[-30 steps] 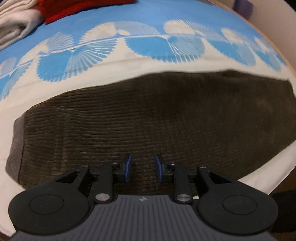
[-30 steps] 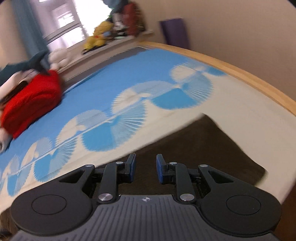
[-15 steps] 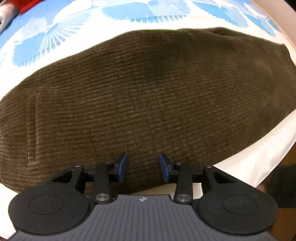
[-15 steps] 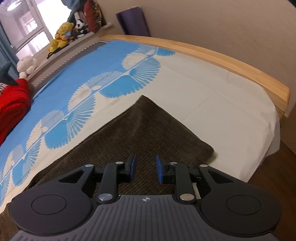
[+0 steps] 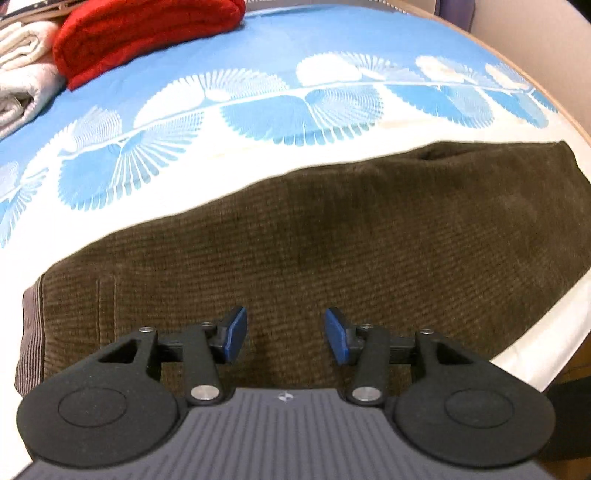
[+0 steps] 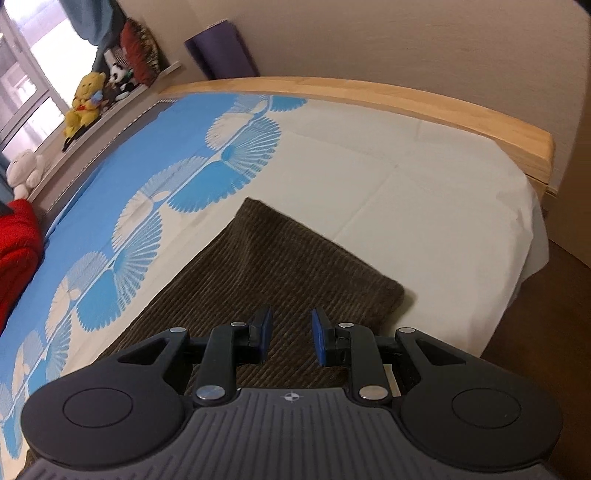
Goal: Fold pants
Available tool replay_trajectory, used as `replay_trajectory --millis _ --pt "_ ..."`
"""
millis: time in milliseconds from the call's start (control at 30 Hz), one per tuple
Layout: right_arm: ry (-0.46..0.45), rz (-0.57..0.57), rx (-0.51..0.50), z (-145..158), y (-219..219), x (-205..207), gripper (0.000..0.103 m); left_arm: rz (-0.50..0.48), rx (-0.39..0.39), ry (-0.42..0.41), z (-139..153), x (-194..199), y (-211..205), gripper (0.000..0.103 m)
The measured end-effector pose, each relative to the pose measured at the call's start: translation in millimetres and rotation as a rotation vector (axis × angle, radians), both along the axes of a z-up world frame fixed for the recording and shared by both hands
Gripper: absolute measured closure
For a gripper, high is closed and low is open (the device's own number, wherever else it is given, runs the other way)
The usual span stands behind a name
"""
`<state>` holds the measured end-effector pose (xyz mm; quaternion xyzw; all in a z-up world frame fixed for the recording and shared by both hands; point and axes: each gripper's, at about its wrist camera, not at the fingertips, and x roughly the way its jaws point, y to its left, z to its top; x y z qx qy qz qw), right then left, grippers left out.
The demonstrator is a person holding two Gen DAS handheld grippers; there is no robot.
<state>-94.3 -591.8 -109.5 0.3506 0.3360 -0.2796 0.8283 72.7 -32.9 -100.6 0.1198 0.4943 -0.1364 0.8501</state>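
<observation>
Left tongs (image 5: 283, 334) have just been opening, nothing between them, over brown pants (image 5: 332, 236) folded flat on bed (image 5: 258, 44), waistband at 9 o'clock; right tongs (image 6: 288, 338) slightly apart, empty; fold prob. released, next fold pending.

pants (image 5: 332, 251): 1 | grippers: 2, left gripper (image 5: 284, 334), right gripper (image 6: 290, 334) | red blanket (image 5: 147, 29): 1 | white towels (image 5: 22, 70): 1 pile | plush toys (image 6: 83, 103): at least 3 | purple roll (image 6: 221, 51): 1 | bed (image 6: 406, 173): 1
</observation>
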Motion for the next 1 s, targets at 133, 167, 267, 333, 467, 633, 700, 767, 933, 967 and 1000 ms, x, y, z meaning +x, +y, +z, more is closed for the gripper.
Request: replay_trajectory --millis 133,167,267,333,467,633,700,767,933,967,1000 --pt "-0.002 -0.034 -0.026 1 -4 -5 0.087 0.007 -0.022 -0.013 5 4 -3 0.049" --pt "-0.001 -0.042 -0.037 1 -6 -6 0.088 0.008 -0.024 -0.014 5 5 -5 0.049" --pt "-0.008 -0.056 -0.023 -1 -10 -9 0.087 0.007 -0.035 -0.020 8 10 -9 0.049" --pt "-0.003 -0.050 -0.004 -4 -12 -9 0.087 0.009 -0.036 -0.024 11 10 -12 0.049" --pt "0.022 -0.036 0.012 -9 -13 -8 0.083 0.011 -0.048 -0.024 13 13 -15 0.049" --pt "0.037 -0.112 0.116 -24 -24 -19 0.078 -0.010 -0.051 -0.021 12 13 -23 0.047" --pt "0.035 -0.177 0.188 -35 -34 -27 0.078 -0.018 -0.045 -0.025 12 12 -26 0.047" --pt "0.028 -0.226 0.244 -44 -41 -34 0.075 -0.023 -0.039 -0.025 10 12 -29 0.047" --pt "-0.016 -0.255 0.304 -58 -46 -31 0.065 -0.023 -0.035 -0.024 8 14 -33 0.047" --pt "-0.027 -0.258 0.315 -61 -47 -27 0.062 -0.024 -0.033 -0.021 7 14 -34 0.047" --pt "-0.032 -0.261 0.326 -64 -47 -22 0.062 -0.026 -0.032 -0.019 6 14 -34 0.047"
